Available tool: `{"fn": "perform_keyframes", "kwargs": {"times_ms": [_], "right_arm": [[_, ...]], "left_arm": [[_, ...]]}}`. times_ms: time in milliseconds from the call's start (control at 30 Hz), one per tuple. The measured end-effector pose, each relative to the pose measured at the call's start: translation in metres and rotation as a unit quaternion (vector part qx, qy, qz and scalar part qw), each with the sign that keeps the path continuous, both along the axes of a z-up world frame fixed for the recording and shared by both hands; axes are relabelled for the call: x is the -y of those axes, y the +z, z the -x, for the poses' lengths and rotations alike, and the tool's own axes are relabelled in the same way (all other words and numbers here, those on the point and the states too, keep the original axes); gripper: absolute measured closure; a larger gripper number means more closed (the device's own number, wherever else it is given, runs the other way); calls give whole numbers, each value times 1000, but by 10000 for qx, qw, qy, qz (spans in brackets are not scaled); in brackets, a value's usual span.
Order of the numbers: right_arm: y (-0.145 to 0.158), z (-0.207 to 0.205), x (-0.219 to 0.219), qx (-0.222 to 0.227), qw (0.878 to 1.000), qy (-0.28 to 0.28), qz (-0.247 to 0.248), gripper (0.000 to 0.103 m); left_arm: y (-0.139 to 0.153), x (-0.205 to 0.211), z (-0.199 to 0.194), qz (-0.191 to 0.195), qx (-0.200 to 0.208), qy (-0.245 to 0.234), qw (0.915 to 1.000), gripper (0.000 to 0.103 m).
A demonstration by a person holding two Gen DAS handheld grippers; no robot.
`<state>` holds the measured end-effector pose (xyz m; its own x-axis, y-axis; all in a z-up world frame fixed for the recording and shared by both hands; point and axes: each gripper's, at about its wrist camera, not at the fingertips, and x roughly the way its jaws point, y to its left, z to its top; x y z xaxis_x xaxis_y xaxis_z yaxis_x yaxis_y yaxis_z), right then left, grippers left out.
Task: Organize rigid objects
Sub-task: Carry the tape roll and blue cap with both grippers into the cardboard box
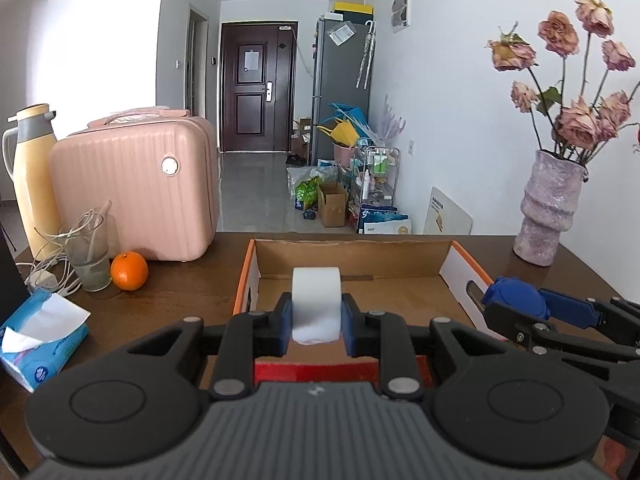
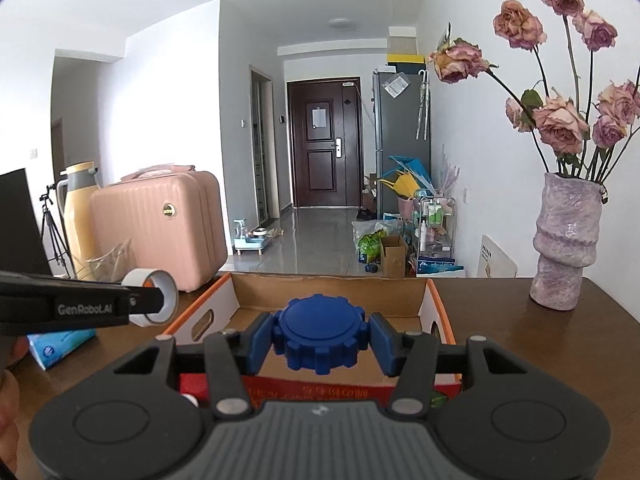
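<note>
My left gripper (image 1: 316, 318) is shut on a white roll of tape (image 1: 316, 304), held above the near part of an open cardboard box (image 1: 352, 254) with orange edges. The same roll (image 2: 152, 298) shows from the side at the left of the right wrist view, pinched by the left gripper (image 2: 150, 300). My right gripper (image 2: 320, 336) is shut on a blue gear-shaped lid (image 2: 320, 330), hovering over the box (image 2: 328, 290) near its front edge. In the left wrist view, the right gripper (image 1: 516, 304) and blue lid (image 1: 514, 296) sit by the box's right wall.
On the brown table (image 1: 192, 280) stand a pink case (image 1: 140, 196), a yellow thermos (image 1: 32, 176), a glass with cables (image 1: 88, 252), an orange (image 1: 129, 271) and a blue tissue pack (image 1: 40, 340) at left. A vase of dried roses (image 1: 554, 208) stands at right.
</note>
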<state>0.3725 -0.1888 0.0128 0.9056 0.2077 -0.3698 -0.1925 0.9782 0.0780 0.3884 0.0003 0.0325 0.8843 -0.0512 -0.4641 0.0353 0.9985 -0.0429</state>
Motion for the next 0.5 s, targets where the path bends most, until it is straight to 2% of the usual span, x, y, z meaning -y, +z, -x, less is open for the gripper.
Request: {"fn": "perform_keyframes", "kwargs": {"times_ms": [200, 500], "right_arm": [[-8, -27, 4, -161, 9998, -61, -79, 52], [-18, -69, 6, -467, 9989, -92, -5, 52]], "left_arm": [[-1, -11, -26, 122, -36, 108, 9999, 78], [-12, -16, -75, 157, -411, 149, 9989, 78]]}}
